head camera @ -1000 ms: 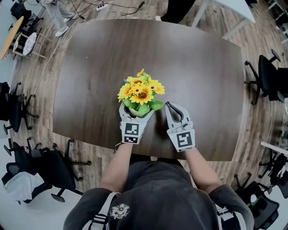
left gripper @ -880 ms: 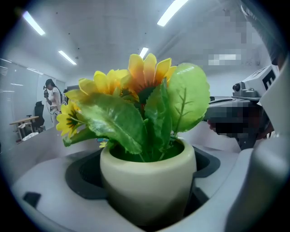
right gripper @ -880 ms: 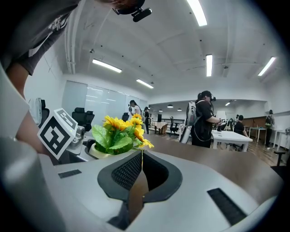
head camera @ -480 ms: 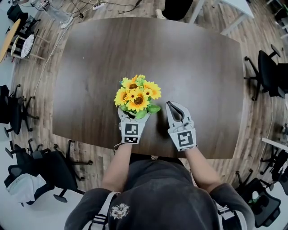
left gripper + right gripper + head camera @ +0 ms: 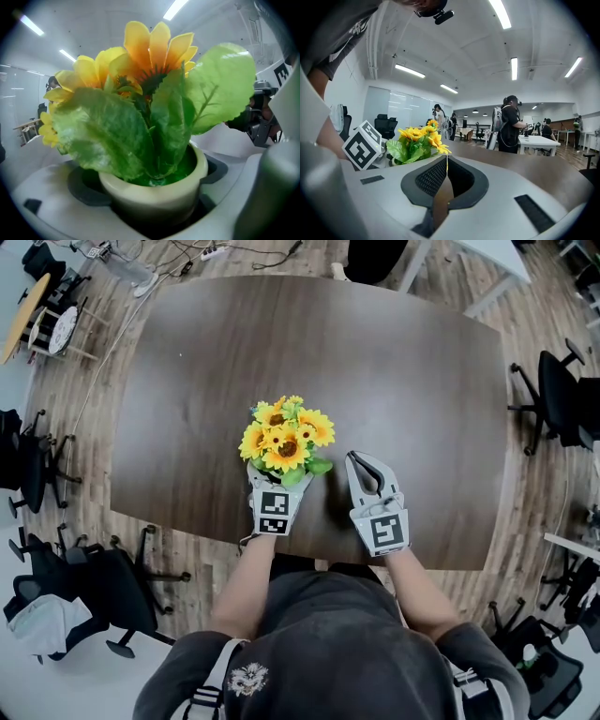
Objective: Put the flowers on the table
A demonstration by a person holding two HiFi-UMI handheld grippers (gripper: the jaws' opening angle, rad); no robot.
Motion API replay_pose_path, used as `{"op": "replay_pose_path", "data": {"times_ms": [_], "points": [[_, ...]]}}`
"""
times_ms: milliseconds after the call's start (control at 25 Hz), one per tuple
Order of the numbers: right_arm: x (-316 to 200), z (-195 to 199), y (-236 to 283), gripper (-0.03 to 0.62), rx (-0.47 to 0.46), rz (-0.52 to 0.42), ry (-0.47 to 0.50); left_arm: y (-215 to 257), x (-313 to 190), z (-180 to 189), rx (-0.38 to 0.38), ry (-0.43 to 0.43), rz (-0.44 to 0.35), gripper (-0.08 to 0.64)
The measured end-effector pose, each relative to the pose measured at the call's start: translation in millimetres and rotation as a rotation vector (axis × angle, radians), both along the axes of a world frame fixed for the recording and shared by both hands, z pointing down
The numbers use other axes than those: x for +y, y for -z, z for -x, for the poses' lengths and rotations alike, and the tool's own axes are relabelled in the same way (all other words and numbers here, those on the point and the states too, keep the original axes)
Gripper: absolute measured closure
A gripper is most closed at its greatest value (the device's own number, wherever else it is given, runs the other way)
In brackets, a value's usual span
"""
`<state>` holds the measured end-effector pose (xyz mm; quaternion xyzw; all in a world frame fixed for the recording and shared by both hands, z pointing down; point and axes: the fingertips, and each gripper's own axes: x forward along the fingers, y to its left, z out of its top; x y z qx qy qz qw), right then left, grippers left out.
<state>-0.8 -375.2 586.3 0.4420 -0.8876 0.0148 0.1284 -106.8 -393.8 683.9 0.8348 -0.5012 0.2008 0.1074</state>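
A bunch of yellow artificial sunflowers [image 5: 284,437] with green leaves stands in a small cream pot [image 5: 157,187]. My left gripper [image 5: 279,474] is shut on that pot, its jaws against both sides, over the near middle of the dark wooden table [image 5: 394,362]. Whether the pot touches the tabletop is hidden. In the left gripper view the flowers [image 5: 150,51] and leaves fill the picture. My right gripper [image 5: 362,463] lies just right of the pot, shut and holding nothing. Its view shows the closed jaws [image 5: 446,159] with the flowers [image 5: 419,137] to their left.
Black office chairs [image 5: 558,395] stand around the table, with more at the left [image 5: 103,587]. A white table [image 5: 539,140] and standing people [image 5: 510,123] appear far off in the right gripper view. Cables lie on the wooden floor at the far side.
The left gripper has shifted slightly left with the pot of flowers still in it. The right gripper has stayed in place.
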Motion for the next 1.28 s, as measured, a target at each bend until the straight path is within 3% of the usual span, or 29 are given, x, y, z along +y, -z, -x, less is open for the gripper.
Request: {"op": "replay_pose_path", "data": {"times_ms": [320,720,920,1120,1280], "points": [[13,-3,5,0.566,-0.003,-0.014,0.005,-5,22,6,0.029,0.026,0.019,0.008],[26,-12,26,0.566,-0.035,-0.056,0.03,18,49,10,-0.019,0.079,-0.019,0.012],[43,-7,35,0.566,-0.034,-0.087,0.081,49,62,19,0.006,0.151,-0.07,0.105],[53,-4,46,0.566,-0.002,-0.112,0.096,82,75,28,-0.01,0.181,-0.157,0.273],[59,1,54,0.566,-0.004,-0.125,0.061,107,81,34,-0.038,0.18,-0.24,0.454]]}}
